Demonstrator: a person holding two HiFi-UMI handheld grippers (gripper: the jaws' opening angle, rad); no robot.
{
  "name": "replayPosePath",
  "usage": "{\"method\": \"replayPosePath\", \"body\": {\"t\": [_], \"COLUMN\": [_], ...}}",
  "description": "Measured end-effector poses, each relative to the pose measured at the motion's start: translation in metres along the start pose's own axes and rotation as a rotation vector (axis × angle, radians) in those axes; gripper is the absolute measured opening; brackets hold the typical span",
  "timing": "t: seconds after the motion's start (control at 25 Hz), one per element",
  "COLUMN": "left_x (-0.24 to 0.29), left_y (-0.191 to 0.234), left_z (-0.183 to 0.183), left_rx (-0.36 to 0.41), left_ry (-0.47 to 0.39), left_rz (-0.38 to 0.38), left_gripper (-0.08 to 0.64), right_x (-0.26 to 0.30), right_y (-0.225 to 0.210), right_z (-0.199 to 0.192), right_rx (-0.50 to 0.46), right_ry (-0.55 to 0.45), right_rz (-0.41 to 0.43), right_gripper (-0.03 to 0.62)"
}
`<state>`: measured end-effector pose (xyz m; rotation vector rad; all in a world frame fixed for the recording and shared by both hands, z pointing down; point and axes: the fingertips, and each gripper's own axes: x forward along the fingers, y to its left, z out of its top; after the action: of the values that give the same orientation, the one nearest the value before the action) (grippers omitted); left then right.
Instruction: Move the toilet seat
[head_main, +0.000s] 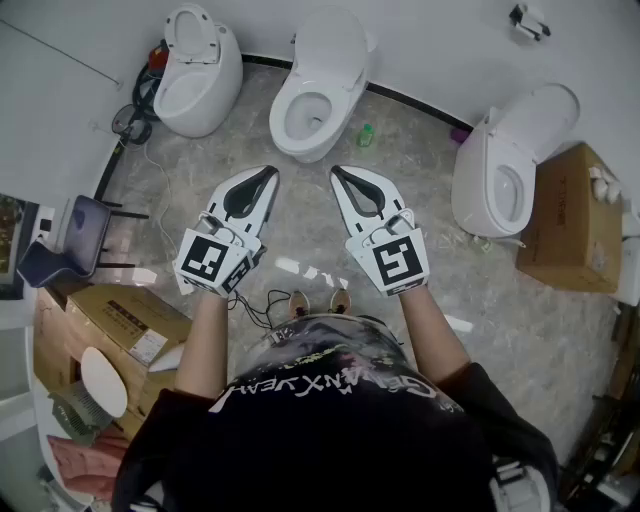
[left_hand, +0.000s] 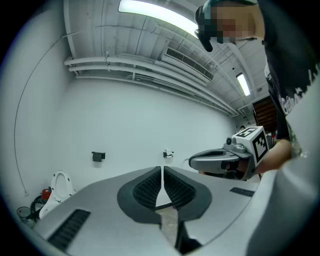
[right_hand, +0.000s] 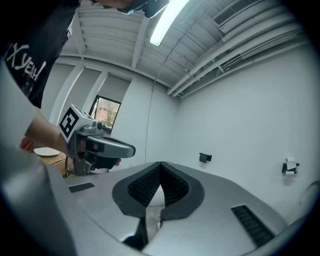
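Three white toilets stand along the far wall in the head view. The middle toilet (head_main: 320, 88) has its lid up and its bowl open, straight ahead of both grippers. The left toilet (head_main: 198, 70) has its seat tilted up, and the right toilet (head_main: 508, 165) faces left. My left gripper (head_main: 266, 176) and right gripper (head_main: 340, 176) are held side by side above the floor, short of the middle toilet, both shut and empty. The left gripper view shows its closed jaws (left_hand: 162, 171) with the right gripper (left_hand: 225, 160) beside them. The right gripper view shows shut jaws (right_hand: 160, 166) too.
A green bottle (head_main: 366, 135) stands on the floor by the middle toilet. A cardboard box (head_main: 570, 215) sits at the right, another box (head_main: 120, 325) and a dark chair (head_main: 70, 240) at the left. Cables (head_main: 150, 180) trail over the marble floor.
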<state>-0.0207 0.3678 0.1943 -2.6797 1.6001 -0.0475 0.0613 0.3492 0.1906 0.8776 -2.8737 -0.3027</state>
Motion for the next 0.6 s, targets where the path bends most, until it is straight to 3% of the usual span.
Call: {"method": "replayPosePath", "body": {"t": [0.24, 0.44, 0.6], "left_x": [0.0027, 0.0038, 0.0035], "left_y": [0.0030, 0.0038, 0.0030], "left_z": [-0.0029, -0.0025, -0.0029], "left_rx": [0.000, 0.002, 0.003], "left_ry": [0.000, 0.002, 0.002], "left_rz": [-0.001, -0.003, -0.002], "left_gripper": [0.035, 0.035, 0.035], "right_x": [0.0034, 0.0061, 0.0040], "right_y": [0.0003, -0.0013, 0.0003], "right_z": [-0.0033, -0.0020, -0.0056], "right_rx": [0.024, -0.006, 0.061], "right_ry": [0.033, -0.002, 0.034], "right_rz": [0.000, 0.007, 0.009], "right_gripper": [-0.002, -0.002, 0.002]}}
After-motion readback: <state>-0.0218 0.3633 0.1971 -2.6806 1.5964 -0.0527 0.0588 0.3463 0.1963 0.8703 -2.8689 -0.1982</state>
